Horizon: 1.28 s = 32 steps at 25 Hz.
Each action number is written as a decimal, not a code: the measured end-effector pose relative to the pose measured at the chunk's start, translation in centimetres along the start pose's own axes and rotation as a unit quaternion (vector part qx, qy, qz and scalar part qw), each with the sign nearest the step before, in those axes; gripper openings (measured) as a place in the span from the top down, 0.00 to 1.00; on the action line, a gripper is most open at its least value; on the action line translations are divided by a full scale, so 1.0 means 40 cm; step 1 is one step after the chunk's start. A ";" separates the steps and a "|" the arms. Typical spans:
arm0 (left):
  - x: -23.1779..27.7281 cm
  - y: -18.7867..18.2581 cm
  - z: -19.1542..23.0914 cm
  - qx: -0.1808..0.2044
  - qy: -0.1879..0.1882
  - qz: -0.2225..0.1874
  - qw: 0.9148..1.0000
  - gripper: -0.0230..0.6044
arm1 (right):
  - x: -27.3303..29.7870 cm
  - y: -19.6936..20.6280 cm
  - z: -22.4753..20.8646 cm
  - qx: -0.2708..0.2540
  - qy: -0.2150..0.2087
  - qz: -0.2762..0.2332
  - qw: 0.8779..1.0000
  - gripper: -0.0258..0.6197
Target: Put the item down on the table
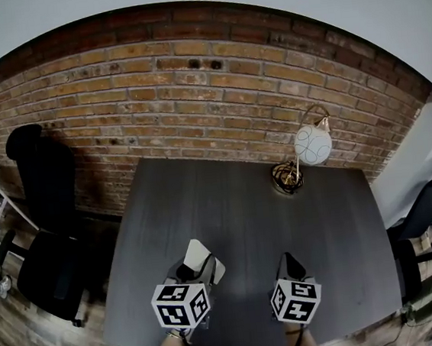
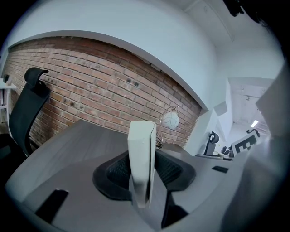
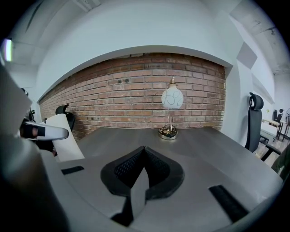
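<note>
A flat white item (image 1: 198, 255) stands on edge between the jaws of my left gripper (image 1: 196, 270), over the near-left part of the dark grey table (image 1: 235, 205). In the left gripper view the white item (image 2: 141, 154) rises upright out of the left gripper (image 2: 142, 171), whose black pads press on both its sides. The right gripper view shows the same item (image 3: 65, 142) at the far left; whether its lower edge touches the table I cannot tell. My right gripper (image 1: 289, 265) hangs beside it, its jaws (image 3: 144, 159) shut together on nothing.
A lamp with a white globe (image 1: 312, 144) and brass base stands at the table's far right, before the brick wall (image 1: 192, 94). A black office chair (image 1: 49, 224) is left of the table, and another chair (image 1: 429, 211) is to the right.
</note>
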State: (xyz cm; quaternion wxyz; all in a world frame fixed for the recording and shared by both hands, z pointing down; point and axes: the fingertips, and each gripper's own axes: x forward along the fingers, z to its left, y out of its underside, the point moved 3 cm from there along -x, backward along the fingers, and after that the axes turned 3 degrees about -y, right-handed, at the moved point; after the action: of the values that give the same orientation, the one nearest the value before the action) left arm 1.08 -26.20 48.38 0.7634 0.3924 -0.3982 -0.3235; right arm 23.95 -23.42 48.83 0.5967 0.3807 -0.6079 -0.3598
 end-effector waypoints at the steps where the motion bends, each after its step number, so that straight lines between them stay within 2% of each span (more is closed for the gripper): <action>1: 0.006 0.004 -0.004 0.002 0.000 0.003 1.000 0.70 | 0.005 0.006 -0.006 0.002 0.000 0.002 1.000 0.91; 7: 0.057 0.017 -0.020 0.013 -0.002 0.011 1.000 0.70 | 0.045 0.038 -0.034 0.013 -0.006 0.013 1.000 0.91; 15: 0.171 0.018 -0.017 0.003 -0.005 0.014 1.000 0.70 | 0.122 0.058 -0.071 0.017 -0.009 0.025 1.000 0.91; 26: 0.316 0.026 0.007 -0.049 -0.012 0.013 0.999 0.70 | 0.247 0.082 -0.082 0.020 -0.021 0.045 0.999 0.91; 32: 0.363 0.027 0.018 -0.105 -0.021 -0.006 0.994 0.70 | 0.282 0.106 -0.079 0.032 -0.026 0.058 0.997 0.91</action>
State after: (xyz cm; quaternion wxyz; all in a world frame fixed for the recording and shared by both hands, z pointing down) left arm 7.52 -37.62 54.73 0.7900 0.3059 -0.3756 -0.3758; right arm 26.98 -31.52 57.82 0.5884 0.3542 -0.6554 -0.3142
